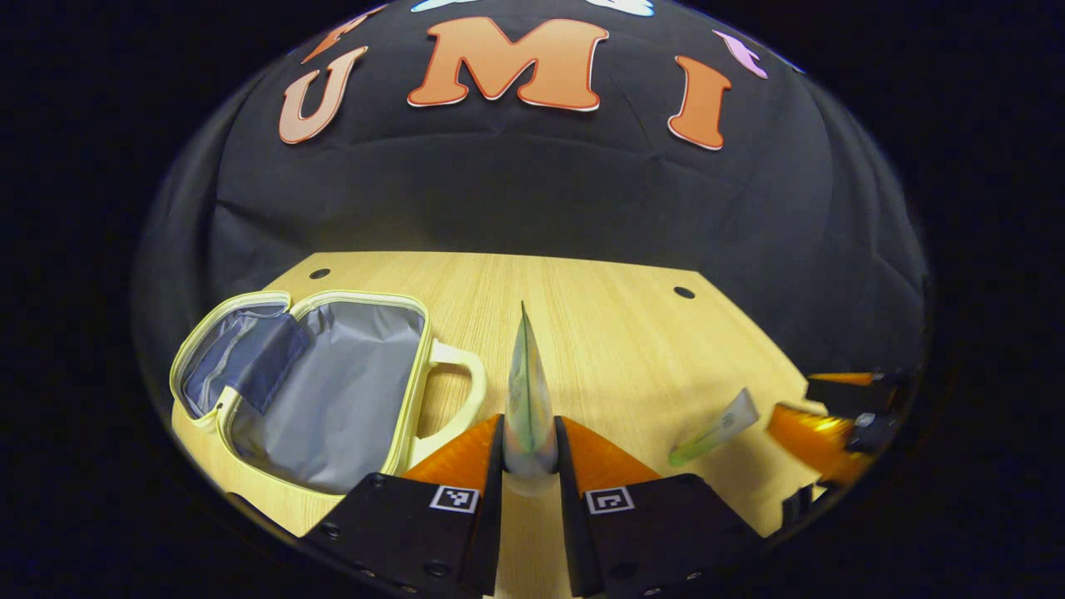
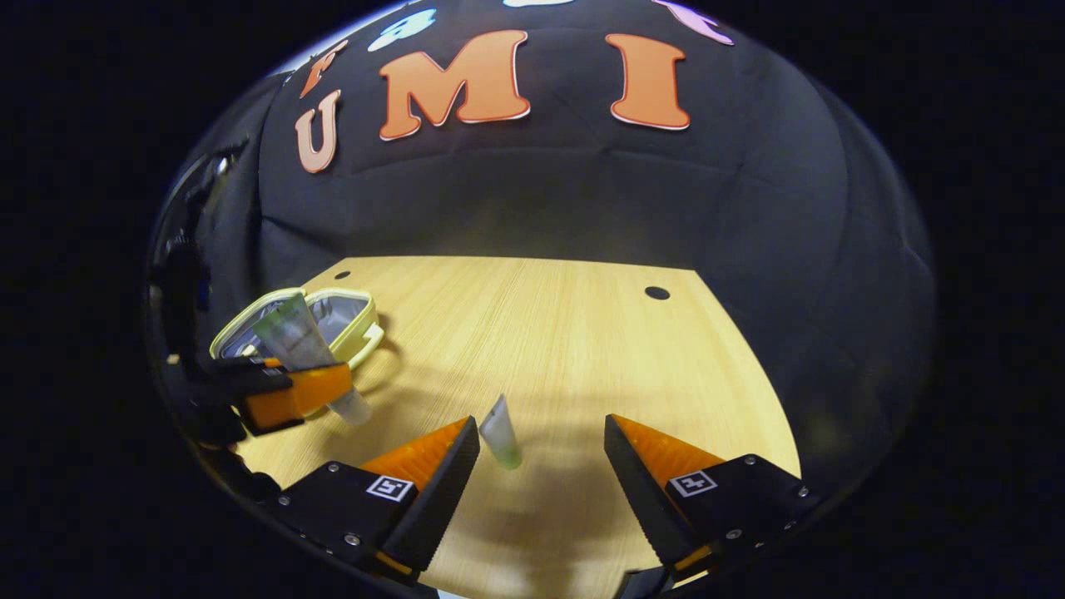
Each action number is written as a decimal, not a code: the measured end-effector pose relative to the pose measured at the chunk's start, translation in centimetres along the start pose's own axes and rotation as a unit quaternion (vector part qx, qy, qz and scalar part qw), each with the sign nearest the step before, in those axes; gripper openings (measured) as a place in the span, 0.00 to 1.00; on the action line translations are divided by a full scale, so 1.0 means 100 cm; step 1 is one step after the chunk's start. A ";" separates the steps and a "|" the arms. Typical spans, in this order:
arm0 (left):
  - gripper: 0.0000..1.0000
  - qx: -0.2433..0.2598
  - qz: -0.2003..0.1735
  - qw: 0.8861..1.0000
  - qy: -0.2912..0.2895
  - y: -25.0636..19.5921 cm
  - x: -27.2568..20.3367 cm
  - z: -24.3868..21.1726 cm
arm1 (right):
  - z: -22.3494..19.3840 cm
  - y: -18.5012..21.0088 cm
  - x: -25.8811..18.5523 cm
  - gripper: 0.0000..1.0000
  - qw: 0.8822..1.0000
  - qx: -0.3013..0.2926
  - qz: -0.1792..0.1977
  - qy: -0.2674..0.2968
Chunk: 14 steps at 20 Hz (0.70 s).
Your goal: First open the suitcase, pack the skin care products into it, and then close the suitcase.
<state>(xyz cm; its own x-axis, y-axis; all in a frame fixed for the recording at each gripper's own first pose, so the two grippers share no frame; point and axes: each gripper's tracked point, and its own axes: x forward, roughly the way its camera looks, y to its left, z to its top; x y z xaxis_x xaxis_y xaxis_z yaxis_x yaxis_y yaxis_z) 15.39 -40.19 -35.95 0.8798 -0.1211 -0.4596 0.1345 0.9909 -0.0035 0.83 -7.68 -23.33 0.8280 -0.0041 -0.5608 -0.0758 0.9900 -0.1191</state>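
Between the left claw's [image 1: 530, 453] orange fingers, a skin care tube [image 1: 527, 391] is clamped, crimped tail pointing forward.

Packing is in hand: the right claw [image 2: 541, 457] hangs released over a smaller green-tinted tube [image 2: 502, 433] lying on the pale wood-grain desk [image 2: 582, 333]. Next, I judge, the held tube must swing over to the suitcase [image 1: 333, 383], which lies open farther left with a soft grey lining, a pale yellow rim and a looped handle, and be let go inside.
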 end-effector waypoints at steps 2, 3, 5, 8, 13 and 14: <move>0.32 0.001 -0.016 1.000 -0.004 0.005 -0.023 0.020 | -0.012 0.009 0.008 0.96 1.000 -0.012 0.005 0.018; 0.32 0.005 -0.019 1.000 -0.008 0.010 -0.033 0.029 | -0.021 0.013 0.015 0.96 0.999 -0.016 0.006 0.028; 0.32 0.015 -0.025 1.000 -0.009 0.021 -0.052 0.039 | -0.037 0.022 0.029 0.93 0.998 -0.010 0.010 0.057; 0.32 0.029 -0.019 0.999 -0.009 0.044 -0.073 0.047 | -0.051 0.030 0.047 0.75 0.996 0.021 0.009 0.087; 0.32 0.021 -0.009 1.000 0.009 0.077 -0.091 0.040 | -0.059 0.021 0.061 0.43 0.994 0.022 -0.019 0.110; 0.32 0.026 -0.008 1.000 0.012 0.083 -0.094 0.038 | -0.057 0.023 0.062 0.37 0.993 0.023 -0.020 0.112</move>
<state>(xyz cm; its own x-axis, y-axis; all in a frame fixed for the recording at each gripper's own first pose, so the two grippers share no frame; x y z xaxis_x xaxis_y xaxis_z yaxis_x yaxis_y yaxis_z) 10.00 -31.03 -28.28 0.8658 -0.1350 -0.4819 0.1732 0.9842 0.0354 2.65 -6.26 -31.75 0.6846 -0.0700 -0.7255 -0.0148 0.9938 -0.1098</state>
